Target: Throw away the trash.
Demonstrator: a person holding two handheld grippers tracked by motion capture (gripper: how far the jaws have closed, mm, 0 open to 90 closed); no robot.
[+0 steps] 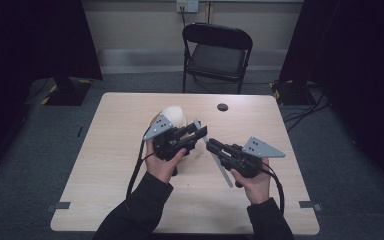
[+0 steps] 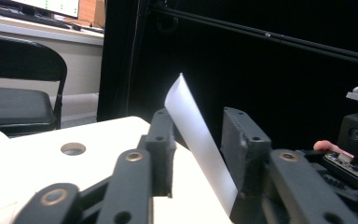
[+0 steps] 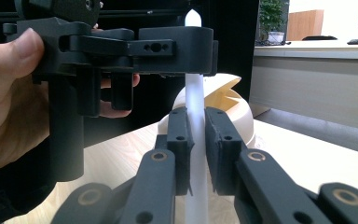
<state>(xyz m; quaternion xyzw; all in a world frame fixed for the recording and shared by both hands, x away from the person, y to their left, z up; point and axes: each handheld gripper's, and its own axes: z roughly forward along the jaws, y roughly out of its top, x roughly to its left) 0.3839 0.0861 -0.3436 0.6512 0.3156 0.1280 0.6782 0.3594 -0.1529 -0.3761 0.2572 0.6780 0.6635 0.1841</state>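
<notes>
1. The right tongs [image 1: 211,145] are clamped on a long white strip [image 1: 219,162], which the right gripper view [image 3: 196,121] shows pinched upright between the two black pads.
2. In the high view the strip runs slantwise above the middle of the counter [image 1: 105,165], its upper end near the left tongs [image 1: 200,131] and its lower end passing beside the right hand [image 1: 254,181] toward the counter's near edge.
3. The left tongs stand apart around the upper end of the strip. In the left gripper view [image 2: 196,140] the strip leans between the pads, with a gap on its left side. Whether it touches the right pad I cannot tell.
4. The left hand [image 1: 162,162] holds its gripper above the counter's middle, pointing toward the right tongs, tips near each other.
5. A cream, rounded object [image 1: 176,117] sits on the counter just behind the left tongs, toward the far edge.
6. A small round hole [image 1: 222,107] lies in the counter near its far edge.
7. A black folding chair [image 1: 216,52] stands beyond the far edge.
</notes>
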